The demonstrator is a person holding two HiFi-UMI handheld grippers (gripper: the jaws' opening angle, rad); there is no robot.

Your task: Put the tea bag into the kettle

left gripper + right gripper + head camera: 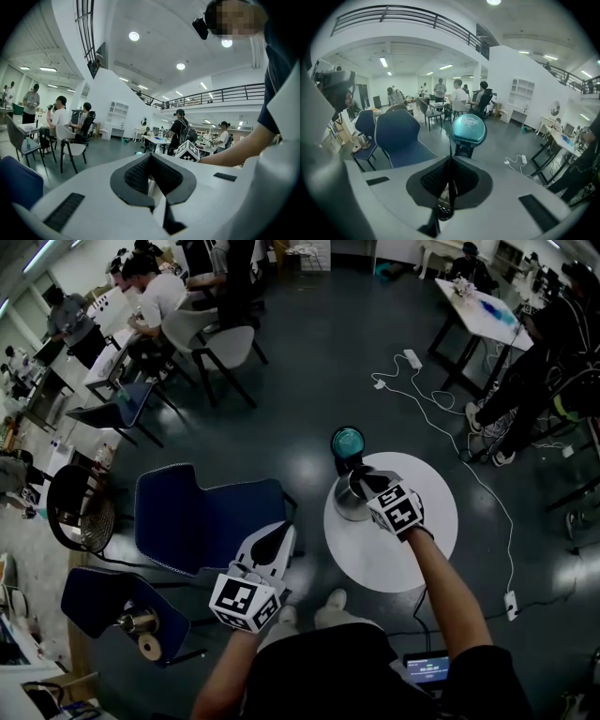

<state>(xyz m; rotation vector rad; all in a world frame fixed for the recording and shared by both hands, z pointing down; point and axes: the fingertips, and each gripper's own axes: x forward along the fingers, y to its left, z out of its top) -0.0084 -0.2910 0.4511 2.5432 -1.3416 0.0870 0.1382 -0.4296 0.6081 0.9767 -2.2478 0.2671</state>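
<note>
A steel kettle stands at the left edge of a round white table, its teal lid flipped up behind it. In the right gripper view the same lid rises just past the jaws. My right gripper hovers over the kettle's mouth, jaws pressed together, with a thin dark string running from the tips; the tea bag itself is hidden. My left gripper is held off the table to the left, above the floor. Its tips meet with nothing visibly between them.
A blue chair stands just left of the table, with a second one nearer me carrying small metal items. A white cable and power strip lie on the floor beyond. People sit at desks at the far left and far right.
</note>
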